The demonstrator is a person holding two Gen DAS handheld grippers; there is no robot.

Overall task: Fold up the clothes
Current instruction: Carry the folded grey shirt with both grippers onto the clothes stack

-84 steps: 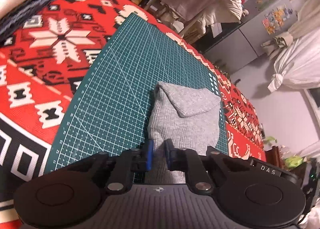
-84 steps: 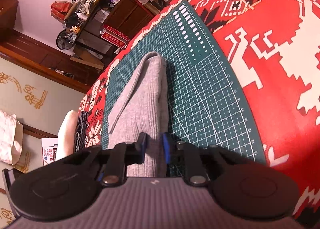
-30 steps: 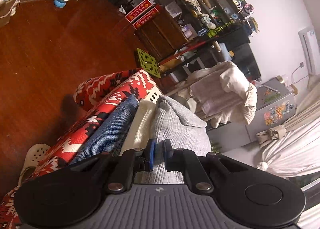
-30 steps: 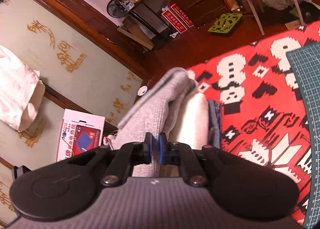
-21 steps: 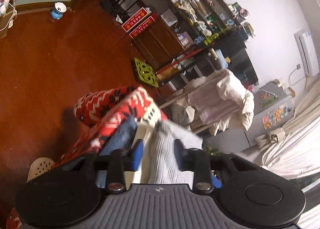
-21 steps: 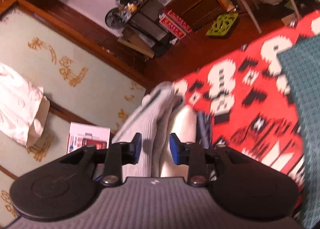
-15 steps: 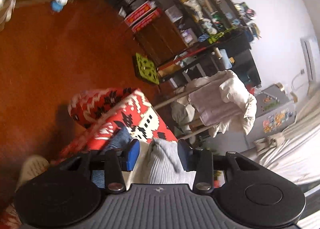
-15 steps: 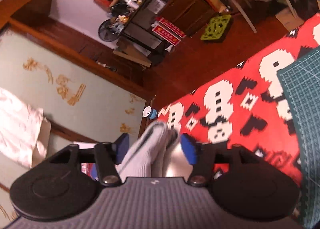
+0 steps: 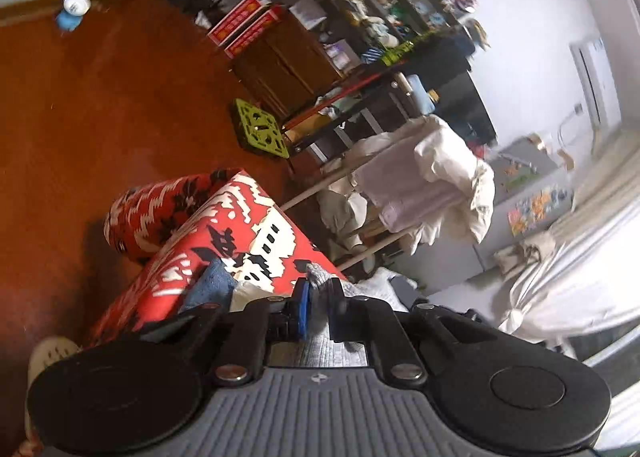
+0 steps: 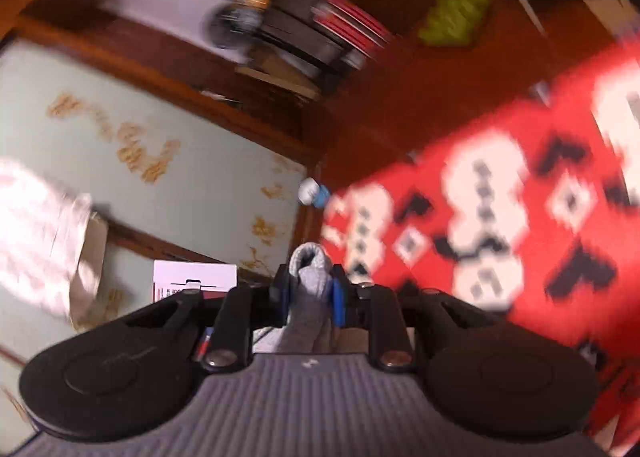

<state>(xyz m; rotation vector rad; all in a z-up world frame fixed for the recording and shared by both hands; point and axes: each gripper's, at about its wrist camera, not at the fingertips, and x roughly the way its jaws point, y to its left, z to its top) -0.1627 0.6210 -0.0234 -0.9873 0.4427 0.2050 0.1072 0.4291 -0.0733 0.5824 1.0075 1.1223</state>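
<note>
The folded grey knit garment (image 9: pixel 320 277) lies at the near end of the red patterned tablecloth (image 9: pixel 256 225), on top of a small stack: a folded blue denim piece (image 9: pixel 212 285) shows just left of it, and a pale cream piece (image 9: pixel 248 291) sits between the denim and the grey knit. Only the far tip of the grey garment shows above the left tool (image 9: pixel 318 307), whose blue-padded fingers (image 9: pixel 301 309) stand a little apart with the grey cloth seen in the gap between them; whether they pinch it or merely flank it cannot be told.

In the right wrist view the picture is blurred. The right tool (image 10: pixel 311 293) has its fingers spread somewhat, and the rolled grey edge (image 10: pixel 310 269) of the garment rises in the gap, close to both pads (image 10: pixel 337 303); contact cannot be judged. To the right of the garment spreads the red tablecloth (image 10: pixel 500 225) with its white and black figures.

Beyond the tablecloth's far corner, the left wrist view shows a dark wooden floor (image 9: pixel 80 117), a green lattice stool (image 9: pixel 260 129), and white laundry (image 9: pixel 424 185) draped over a rack.
</note>
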